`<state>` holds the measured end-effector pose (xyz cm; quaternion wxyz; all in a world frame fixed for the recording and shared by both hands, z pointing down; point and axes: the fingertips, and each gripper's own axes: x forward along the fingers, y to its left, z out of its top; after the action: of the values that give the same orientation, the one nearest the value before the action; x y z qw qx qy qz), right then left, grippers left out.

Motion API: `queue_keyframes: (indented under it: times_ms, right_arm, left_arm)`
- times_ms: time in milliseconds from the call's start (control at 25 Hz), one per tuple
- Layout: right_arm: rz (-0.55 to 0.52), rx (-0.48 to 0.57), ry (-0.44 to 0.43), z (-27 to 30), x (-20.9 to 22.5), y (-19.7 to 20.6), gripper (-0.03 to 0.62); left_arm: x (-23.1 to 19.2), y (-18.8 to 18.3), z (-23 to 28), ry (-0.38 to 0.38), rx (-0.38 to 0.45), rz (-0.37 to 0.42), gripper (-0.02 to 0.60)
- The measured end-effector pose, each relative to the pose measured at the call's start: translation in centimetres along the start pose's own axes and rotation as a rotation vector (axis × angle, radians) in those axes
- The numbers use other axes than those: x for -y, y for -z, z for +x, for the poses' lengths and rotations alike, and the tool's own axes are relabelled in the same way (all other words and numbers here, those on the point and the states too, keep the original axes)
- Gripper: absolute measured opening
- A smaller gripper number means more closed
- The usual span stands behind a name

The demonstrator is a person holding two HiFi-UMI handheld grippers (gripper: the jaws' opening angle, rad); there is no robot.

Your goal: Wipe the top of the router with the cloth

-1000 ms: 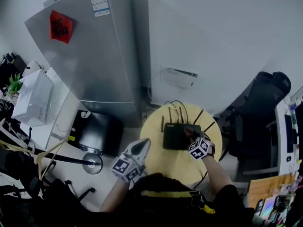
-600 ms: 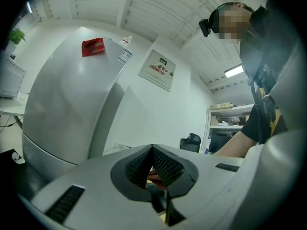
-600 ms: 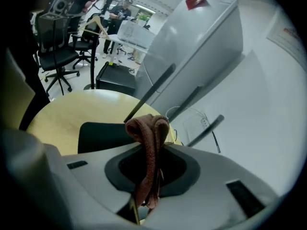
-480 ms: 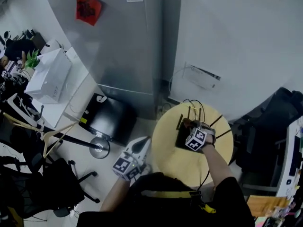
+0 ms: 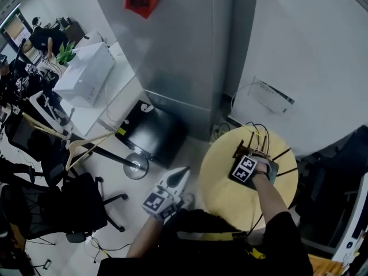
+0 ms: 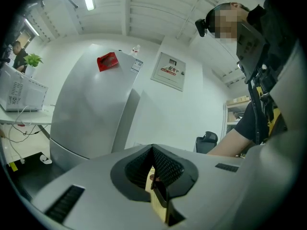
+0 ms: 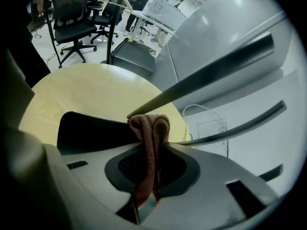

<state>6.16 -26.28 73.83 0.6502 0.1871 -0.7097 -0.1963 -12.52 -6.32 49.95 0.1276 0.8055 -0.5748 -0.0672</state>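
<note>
Cloth (image 7: 149,140), reddish-brown, folded: being pinched tight between the jaws of the right gripper (image 5: 246,165), its bunched end pressing toward the black top of the router (image 7: 91,133). Router is sitting toward 12 o'clock on the round yellow table (image 5: 230,197), with its antennas (image 7: 216,63) rising at the far edge. Change over the last second: the right gripper has been travelling from the router's 3 o'clock side toward 9 o'clock. It is now covering most of the casing that was showing bare beside it. By my reading a wiping pass is under way, with part of the top likely remaining. Right forearm is reaching straight out from the body, marker cube facing up. Left gripper (image 5: 170,190): hanging off the table at its 8 o'clock, close to the person's chest, jaws pressed together on nothing, pointing toward the grey refrigerator (image 5: 178,45).
</note>
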Motion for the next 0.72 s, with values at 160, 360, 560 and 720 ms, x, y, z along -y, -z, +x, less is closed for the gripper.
queue_keyframes:
  times_ms: [160,360,560,720]
  right_arm:
    - [0.054,0.006,-0.109,-0.2,-1.6,-0.2,0.063]
    - [0.097,-0.019,-0.203,-0.9,-3.4,0.3,0.064]
    - [0.149,-0.038,-0.267,-1.9,-5.5,0.5,0.064]
    - [0.147,-0.036,-0.309,-2.9,-7.1,0.5,0.063]
  left_arm:
    - [0.2,0.6,-0.1,0.002,-0.006,-0.009,-0.006]
    - [0.9,0.7,0.8,0.038,-0.018,0.003,-0.006]
    - [1.5,0.5,1.6,0.079,-0.016,0.005,-0.005]
    - [2.2,0.5,2.2,0.115,-0.018,0.005,-0.006]
